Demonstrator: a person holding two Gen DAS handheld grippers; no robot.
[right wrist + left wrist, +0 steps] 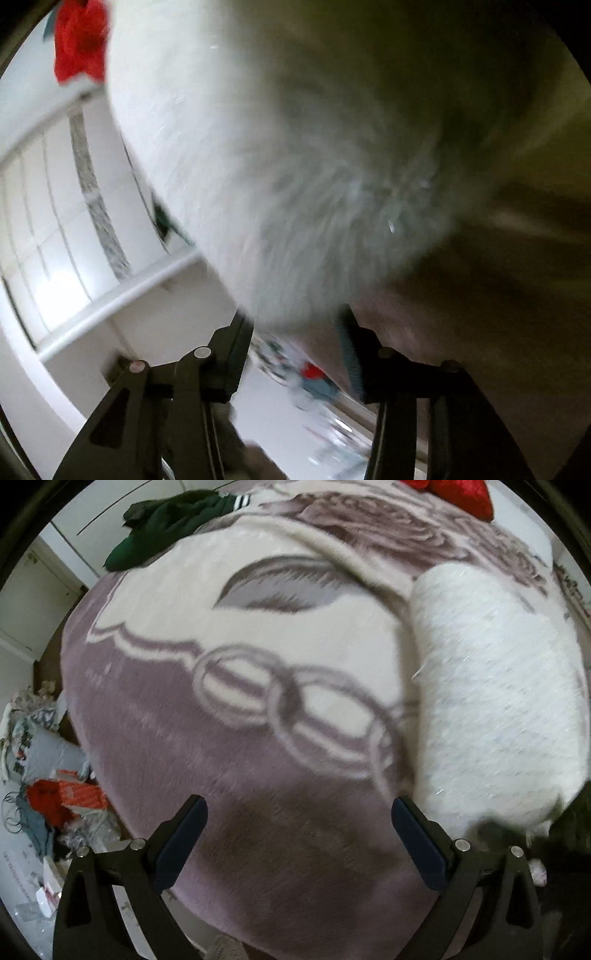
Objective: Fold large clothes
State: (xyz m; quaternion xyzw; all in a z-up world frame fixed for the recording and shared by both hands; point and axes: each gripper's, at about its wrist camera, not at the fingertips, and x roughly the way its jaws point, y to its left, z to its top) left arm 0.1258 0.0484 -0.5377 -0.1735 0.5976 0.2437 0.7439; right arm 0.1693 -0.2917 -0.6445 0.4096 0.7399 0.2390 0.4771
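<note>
Our left gripper (298, 821) hangs wide open, empty; the right gripper (295, 332) stands part-open, nothing visibly held. The fuzzy white knitted garment (495, 716) lies folded on the mauve-and-cream plush blanket (207, 746); brushing it could undo the fold.

A mauve and cream blanket (229, 716) with chain-link and leaf patterns fills the centre. At right lies a white, faintly speckled garment (495, 709); upper left, dark green clothing (162, 528) with white stripes; top right, red fabric (461, 494).
</note>
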